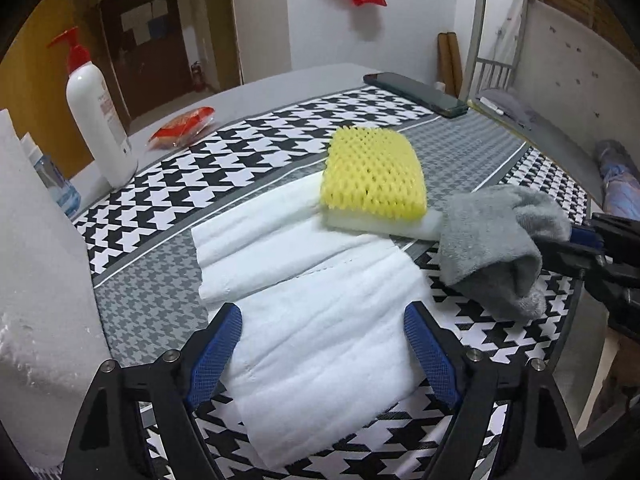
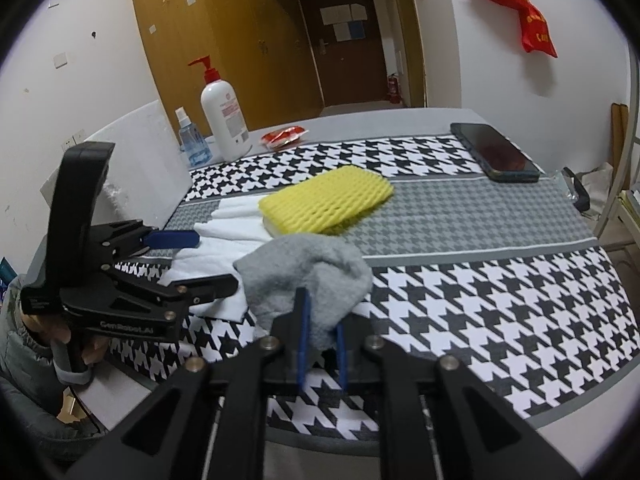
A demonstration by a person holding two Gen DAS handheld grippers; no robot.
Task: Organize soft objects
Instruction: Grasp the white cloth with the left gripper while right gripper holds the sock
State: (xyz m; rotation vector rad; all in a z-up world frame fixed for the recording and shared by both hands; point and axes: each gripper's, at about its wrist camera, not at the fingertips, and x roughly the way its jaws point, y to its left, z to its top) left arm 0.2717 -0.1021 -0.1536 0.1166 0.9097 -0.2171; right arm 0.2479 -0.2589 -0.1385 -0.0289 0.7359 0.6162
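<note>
A white padded sheet (image 1: 320,352) (image 2: 228,224) lies flat on the houndstooth tablecloth (image 2: 480,280). My left gripper (image 1: 322,310) (image 2: 216,259) is open wide, with one finger on each side of the sheet's near end. At the sheet's far end a yellow foam net (image 1: 372,172) (image 2: 326,200) rests on a white foam pad (image 1: 400,226). A grey sock (image 1: 492,248) (image 2: 304,268) lies crumpled beside them on the cloth. My right gripper (image 2: 320,308) (image 1: 576,240) is open a little, and the sock's near tip sits loosely between its blue pads.
A white pump bottle (image 1: 100,120) (image 2: 224,120), a small spray bottle (image 2: 192,140) and a red packet (image 1: 182,128) stand at the table's far left. A dark phone (image 1: 416,94) (image 2: 496,152) lies at the far right. A white foam board (image 1: 36,280) rises at the left edge.
</note>
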